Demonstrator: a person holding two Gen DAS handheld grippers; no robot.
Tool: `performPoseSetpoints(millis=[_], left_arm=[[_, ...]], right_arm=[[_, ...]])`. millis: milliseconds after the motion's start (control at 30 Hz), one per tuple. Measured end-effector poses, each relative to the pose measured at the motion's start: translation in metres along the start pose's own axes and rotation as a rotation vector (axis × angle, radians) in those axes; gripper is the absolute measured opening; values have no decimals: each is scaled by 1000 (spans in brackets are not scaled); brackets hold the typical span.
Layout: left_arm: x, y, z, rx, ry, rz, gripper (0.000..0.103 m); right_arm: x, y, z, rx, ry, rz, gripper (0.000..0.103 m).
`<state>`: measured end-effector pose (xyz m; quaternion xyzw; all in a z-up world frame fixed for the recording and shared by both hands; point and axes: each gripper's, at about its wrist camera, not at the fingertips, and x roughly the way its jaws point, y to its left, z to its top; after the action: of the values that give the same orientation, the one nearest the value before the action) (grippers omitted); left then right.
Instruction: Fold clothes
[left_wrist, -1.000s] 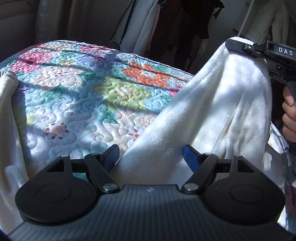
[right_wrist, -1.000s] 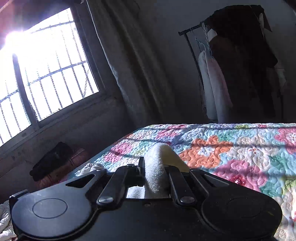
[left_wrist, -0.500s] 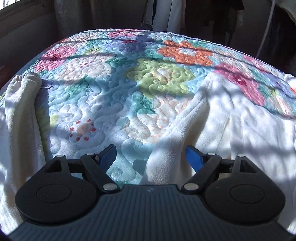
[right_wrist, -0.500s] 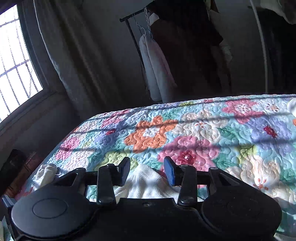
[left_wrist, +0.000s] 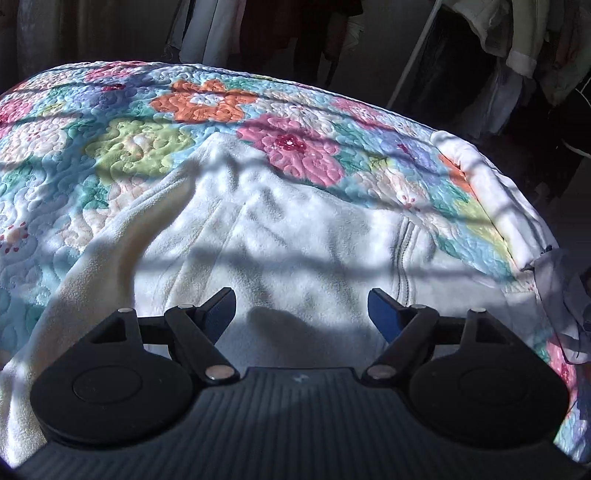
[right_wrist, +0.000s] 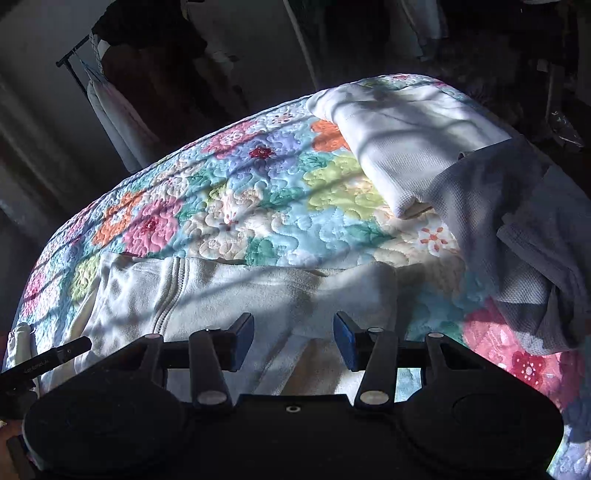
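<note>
A: Where's the fleece?

B: White fleece jacket (left_wrist: 295, 236) lies spread on the bed, on the floral quilt (left_wrist: 155, 147), at the near edge. Zip (left_wrist: 404, 254) runs near-to-far, right of centre in the left wrist view. One sleeve (left_wrist: 122, 243) angles off toward the near left, partly in shadow.

A: Left tongs?

B: Left tongs (left_wrist: 302, 310) stand wide apart, blue pads clear of the cloth, nothing between them but jacket lying flat underneath. Not gripping anything.

A: Right tongs?

B: Right tongs (right_wrist: 293, 334) are abt half apart and opening. Fleece lies below the gap, but the pads don't press on it, so no hold. They sit over the jacket's right end; zip (right_wrist: 166, 299) is off to their left in that view.

A: Other stuff on the bed?

B: Far right: a folded white waffle-knit piece (right_wrist: 402, 147), and a grey waffle-knit piece (right_wrist: 517, 229) crumpled just beside it, overlapping its near corner. Both well apart from the jacket, quilt showing between. Another white cloth (right_wrist: 20, 339) at the far left edge of the right wrist view, can't tell what it is.

A: Background?

B: Dark room, clothes rack (right_wrist: 110, 74) w/ hanging garments beyond the bed. Tip of the left tongs (right_wrist: 48, 360) also shows at the lower left of the right wrist view.
</note>
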<state>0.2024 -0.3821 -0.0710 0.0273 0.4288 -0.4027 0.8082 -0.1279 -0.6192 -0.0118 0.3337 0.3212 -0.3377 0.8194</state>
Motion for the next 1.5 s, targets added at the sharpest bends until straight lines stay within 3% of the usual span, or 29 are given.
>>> performPoseSetpoints(millis=[67,167,233,333,467,533,567,600,700,833,900,933,1000,1067,1133,1200,1367,1500], left_arm=[[3,-13,-8,-5,36,-29,76],[8,-25,-23,7,73,5,75],[10,-27,-33,7,102,20,75],[11,-23,-43,-19,127,13,75],[12,-18,-52,-44,133,14,75],[10,-17,-53,-41,129,10,75],[9,-17,-54,-39,127,9,75],[9,-16,-54,-35,126,12,75],[9,-13,-53,-24,115,40,75],[10,-9,-54,-26,119,57,75],[2,-11,-55,-28,116,74,75],[-8,-14,-57,-25,109,82,75],[-28,-20,-61,-20,94,98,75],[-59,-28,-68,-9,62,106,75],[-90,-36,-76,14,31,114,76],[-126,-43,-85,33,-5,132,76],[-219,-54,-109,39,-98,157,79],[-261,-70,-133,7,-126,147,82]], right_arm=[[-12,-19,-1,24,-15,-2,53],[-7,-38,-2,-13,-27,-28,59],[16,-52,-5,-46,-1,-31,62],[52,-68,-16,2,70,-8,62],[82,-52,-35,-93,80,-24,62],[92,-44,-37,-153,73,-11,49],[97,-40,-37,-180,65,-14,12],[96,-35,-37,-208,33,-28,7],[80,-25,-30,-274,-91,-116,5],[85,-35,-15,-248,-28,-132,7],[81,-43,-10,-171,-20,-109,18],[71,-46,-9,-131,-40,-91,18],[36,-52,-14,-32,-70,6,36],[-5,-58,-24,49,-93,108,41],[-47,-59,-40,52,-109,160,44],[-94,-61,-63,43,-136,170,53],[-201,-95,-113,134,-159,226,59],[-263,-136,-156,177,-173,197,64]])
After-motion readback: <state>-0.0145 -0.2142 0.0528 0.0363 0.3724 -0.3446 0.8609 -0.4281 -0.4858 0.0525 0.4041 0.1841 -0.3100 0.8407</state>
